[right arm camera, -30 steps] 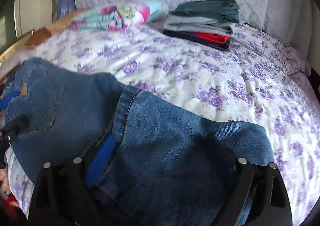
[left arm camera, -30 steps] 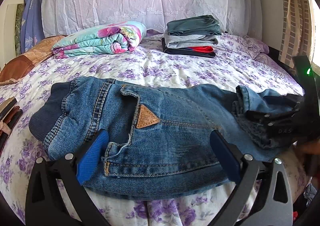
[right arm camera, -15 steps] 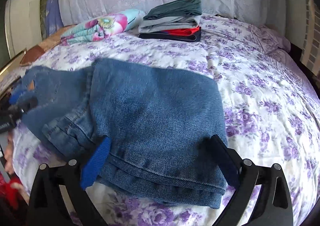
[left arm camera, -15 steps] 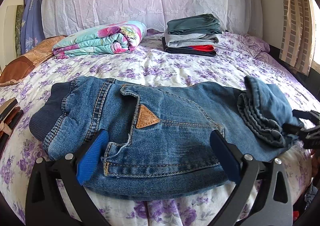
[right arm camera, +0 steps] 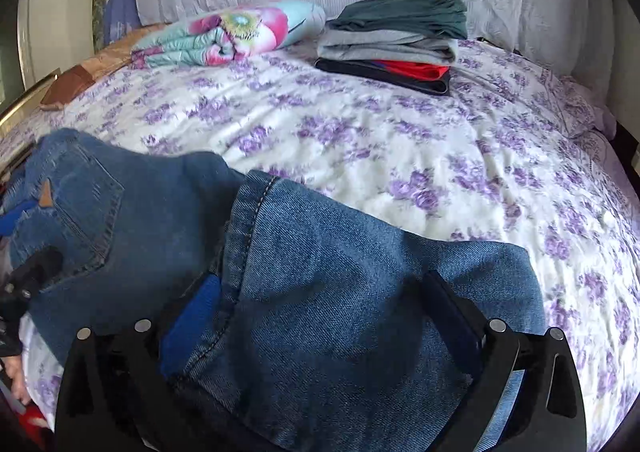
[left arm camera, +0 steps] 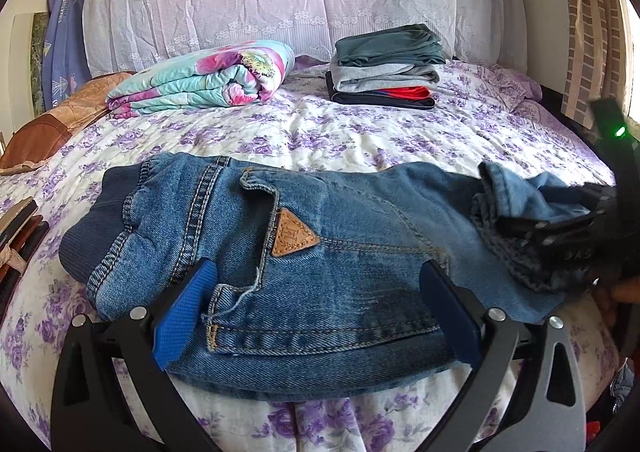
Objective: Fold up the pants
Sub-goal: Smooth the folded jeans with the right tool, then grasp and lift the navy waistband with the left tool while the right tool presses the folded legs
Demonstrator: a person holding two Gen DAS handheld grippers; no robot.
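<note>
Blue jeans lie folded lengthwise across the near edge of the bed, waistband to the left, a tan triangle patch on the back pocket. My left gripper is open, its blue pads on either side of the seat of the jeans. My right gripper shows at the right edge of the left wrist view, at the bunched leg end. In the right wrist view the leg end of the jeans drapes over my right gripper, whose jaws stand wide apart.
A rolled floral quilt and a stack of folded clothes sit at the head of the bed. A brown cushion lies at the left. The purple-flowered bedspread lies between them and the jeans.
My right gripper dropped and pulled back with the leg end flat half a second ago, then came in again under the leg end, which is bunched and raised. The left gripper has not moved.
</note>
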